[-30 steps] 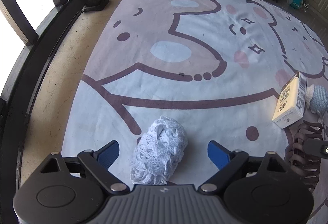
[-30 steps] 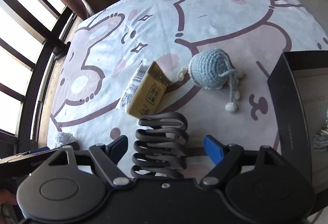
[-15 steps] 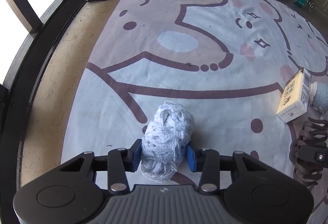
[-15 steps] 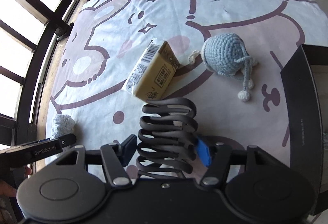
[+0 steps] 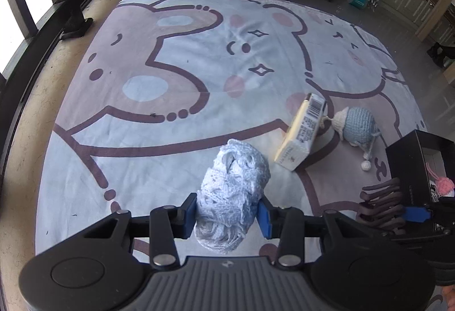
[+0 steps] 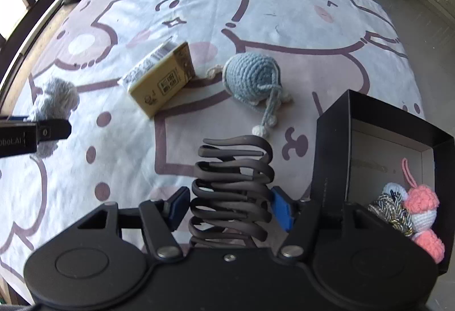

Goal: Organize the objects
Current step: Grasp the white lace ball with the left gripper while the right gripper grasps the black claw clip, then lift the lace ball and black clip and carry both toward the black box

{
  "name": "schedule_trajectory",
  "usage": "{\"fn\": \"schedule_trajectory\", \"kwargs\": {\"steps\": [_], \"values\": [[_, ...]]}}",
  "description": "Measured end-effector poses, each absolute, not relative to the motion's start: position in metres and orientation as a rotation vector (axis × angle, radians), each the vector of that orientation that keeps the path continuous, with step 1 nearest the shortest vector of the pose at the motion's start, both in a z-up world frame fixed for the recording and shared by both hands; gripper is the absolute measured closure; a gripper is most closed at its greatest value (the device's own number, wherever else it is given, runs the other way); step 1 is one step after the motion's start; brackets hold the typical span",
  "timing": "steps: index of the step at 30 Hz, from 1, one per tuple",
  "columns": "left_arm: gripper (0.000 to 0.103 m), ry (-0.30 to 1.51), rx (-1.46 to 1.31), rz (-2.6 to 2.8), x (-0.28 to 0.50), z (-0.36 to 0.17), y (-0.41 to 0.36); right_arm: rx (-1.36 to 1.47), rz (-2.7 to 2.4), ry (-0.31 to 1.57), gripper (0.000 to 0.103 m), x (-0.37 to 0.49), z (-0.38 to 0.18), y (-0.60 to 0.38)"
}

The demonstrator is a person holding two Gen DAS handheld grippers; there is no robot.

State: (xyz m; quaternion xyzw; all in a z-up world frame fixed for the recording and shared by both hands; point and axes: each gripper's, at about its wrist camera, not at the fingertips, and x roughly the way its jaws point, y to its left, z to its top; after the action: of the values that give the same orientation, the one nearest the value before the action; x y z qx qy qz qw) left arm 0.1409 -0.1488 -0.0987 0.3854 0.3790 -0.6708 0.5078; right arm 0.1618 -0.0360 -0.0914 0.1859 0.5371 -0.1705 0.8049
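Lace bundle [image 5: 231, 194] pinched in left gripper [image 5: 227, 214]; right gripper [image 6: 229, 207] clamps coil [image 6: 233, 191]; next, probably carry both right to box [image 6: 332, 157].

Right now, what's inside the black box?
In the black box: a pink-and-white crochet toy and a striped bundle beside it. The right gripper's body and the box wall hide the rest.

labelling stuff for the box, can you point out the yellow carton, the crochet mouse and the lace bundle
yellow carton [image 6: 163, 80], right wrist view, on its printed yellow face
blue crochet mouse [image 6: 250, 73], right wrist view, on its rounded body
pale blue lace bundle [image 5: 231, 191], left wrist view, on its middle, above the pads
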Motion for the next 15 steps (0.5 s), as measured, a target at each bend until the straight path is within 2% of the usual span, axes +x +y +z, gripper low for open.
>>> {"fn": "schedule_trajectory", "kwargs": {"steps": [1, 4, 5, 10, 15], "values": [[0.059, 0.911, 0.934, -1.622, 0.139, -0.098, -0.148, 0.41, -0.345, 1.16, 0.039, 0.16, -0.093, -0.036], [0.059, 0.908, 0.942, -1.627, 0.136, -0.098, -0.146, 0.484, -0.279, 1.151, 0.026, 0.156, -0.091, -0.037], [0.059, 0.907, 0.945, -1.629, 0.136, -0.098, -0.146, 0.522, -0.253, 1.13, 0.025, 0.154, -0.087, -0.038], [0.059, 0.913, 0.944, -1.624, 0.141, -0.097, -0.144, 0.718, -0.125, 1.044, 0.025, 0.145, -0.071, -0.038], [0.059, 0.922, 0.927, -1.615, 0.149, -0.094, -0.143, 0.767, 0.042, 1.079, 0.027, 0.152, -0.068, -0.014]]}}
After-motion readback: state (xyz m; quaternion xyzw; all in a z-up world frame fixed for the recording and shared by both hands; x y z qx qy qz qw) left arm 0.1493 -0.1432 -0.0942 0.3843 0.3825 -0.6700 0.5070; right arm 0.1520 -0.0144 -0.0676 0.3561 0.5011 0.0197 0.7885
